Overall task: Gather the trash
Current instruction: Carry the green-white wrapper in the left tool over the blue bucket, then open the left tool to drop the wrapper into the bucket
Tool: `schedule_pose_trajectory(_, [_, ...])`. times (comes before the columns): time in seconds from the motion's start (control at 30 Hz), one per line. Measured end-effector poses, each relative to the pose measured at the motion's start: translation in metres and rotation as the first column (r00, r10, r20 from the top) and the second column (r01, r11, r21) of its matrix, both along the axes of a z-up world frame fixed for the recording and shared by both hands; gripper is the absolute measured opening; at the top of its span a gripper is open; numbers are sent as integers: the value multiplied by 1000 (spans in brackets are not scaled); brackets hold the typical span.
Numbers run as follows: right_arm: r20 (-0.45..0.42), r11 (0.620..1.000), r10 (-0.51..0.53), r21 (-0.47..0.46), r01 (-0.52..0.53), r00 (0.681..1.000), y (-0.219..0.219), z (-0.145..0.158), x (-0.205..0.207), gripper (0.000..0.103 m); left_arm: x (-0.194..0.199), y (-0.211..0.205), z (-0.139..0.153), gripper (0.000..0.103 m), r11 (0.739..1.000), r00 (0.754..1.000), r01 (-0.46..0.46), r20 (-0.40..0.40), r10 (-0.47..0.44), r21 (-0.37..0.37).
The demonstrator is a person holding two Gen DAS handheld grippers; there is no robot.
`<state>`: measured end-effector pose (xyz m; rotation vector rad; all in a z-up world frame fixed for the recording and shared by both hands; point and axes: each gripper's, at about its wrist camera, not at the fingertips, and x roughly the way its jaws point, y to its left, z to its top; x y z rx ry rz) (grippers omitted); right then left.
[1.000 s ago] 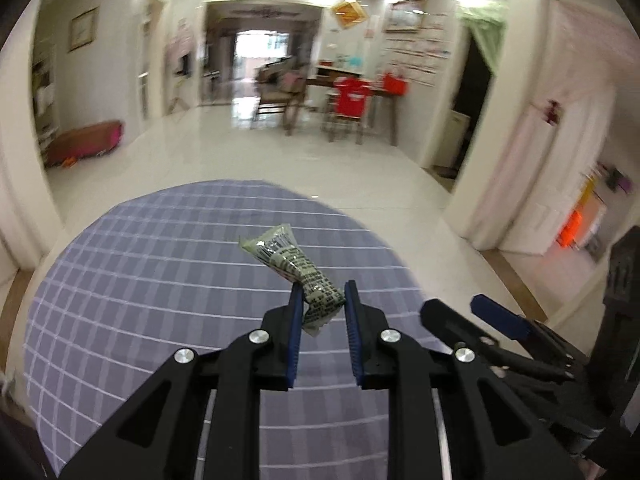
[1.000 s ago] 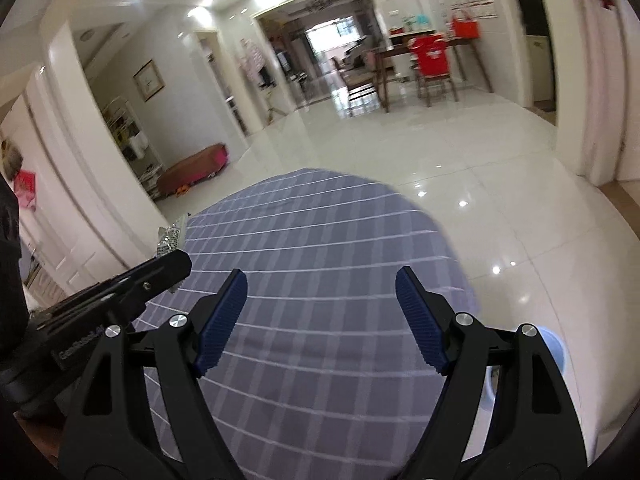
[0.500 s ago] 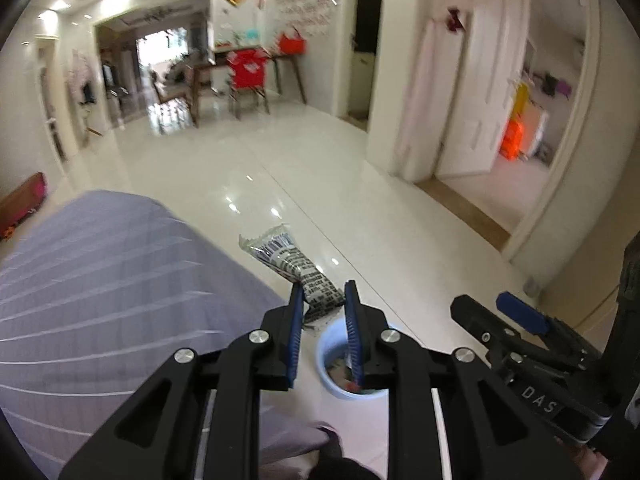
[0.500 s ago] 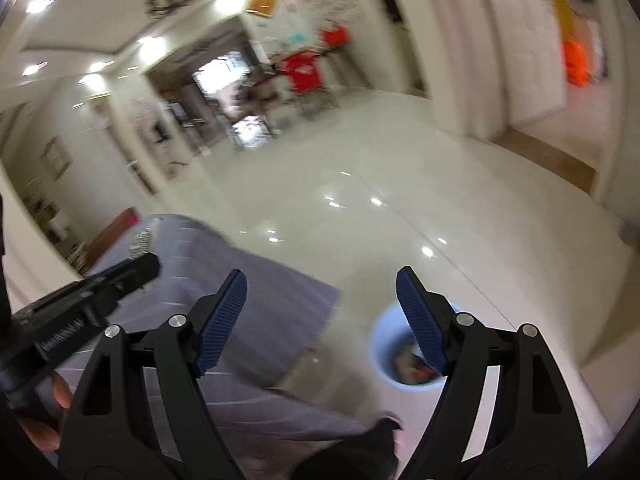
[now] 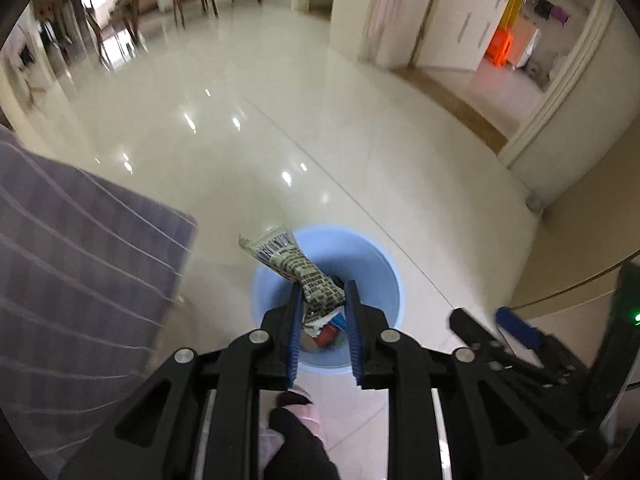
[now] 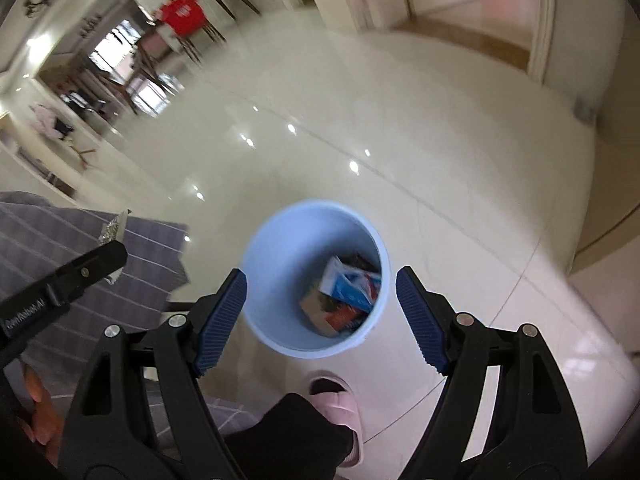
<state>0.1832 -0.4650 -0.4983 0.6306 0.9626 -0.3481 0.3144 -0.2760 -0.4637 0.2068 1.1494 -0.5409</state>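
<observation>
Bin [image 6: 256,248] on the floor [image 6: 400,128], boxes [image 6: 344,296] inside it, wrapper [image 5: 296,268] above its near-left rim, table [image 5: 72,272] to the left, slippered foot [image 6: 336,396] just near of bin.

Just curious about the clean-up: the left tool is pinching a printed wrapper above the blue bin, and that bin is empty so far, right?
Not quite. The left gripper does pinch the wrapper above the blue bin, but the bin is not empty: the right wrist view shows packaging lying in its bottom.
</observation>
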Motion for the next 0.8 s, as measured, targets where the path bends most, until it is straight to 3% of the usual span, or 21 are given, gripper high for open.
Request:
schedule_pose_trajectory(0.17, [-113, 999, -33, 32, 37, 993, -5, -76, 24, 75, 21, -6, -72, 19, 999, 992, 49, -114, -50, -11])
schedule_pose_trajectory(0.37, [-258, 997, -23, 60, 40, 966, -8, -147, 48, 53, 41, -7, -145, 19, 999, 973, 48, -228, -43, 16])
schedule_pose_trajectory(0.43, [-290, 998, -12, 59, 30, 957, -6, -160, 52, 32, 43, -10, -161, 20, 998, 966, 56, -253, -48, 26])
schedule_pose_trajectory(0.5, [-290, 1000, -19, 10, 23, 957, -4, -159, 53, 30, 46, -13, -169, 20, 997, 961, 67, -272, -55, 38])
schedule_pose_trajectory(0.63, [-306, 999, -27, 30, 38, 952, -14, -167, 52, 18, 52, -21, -173, 21, 997, 954, 61, -295, -47, 39])
schedule_pose_trajectory(0.73, [-298, 998, -23, 57, 42, 954, -19, -166, 51, 18, 50, -25, -173, 31, 998, 948, 54, -316, -41, 32])
schedule_pose_trajectory(0.8, [-299, 998, -24, 51, 41, 954, -19, -165, 51, 18, 52, -26, -167, 56, 998, 954, 47, -298, -33, 38])
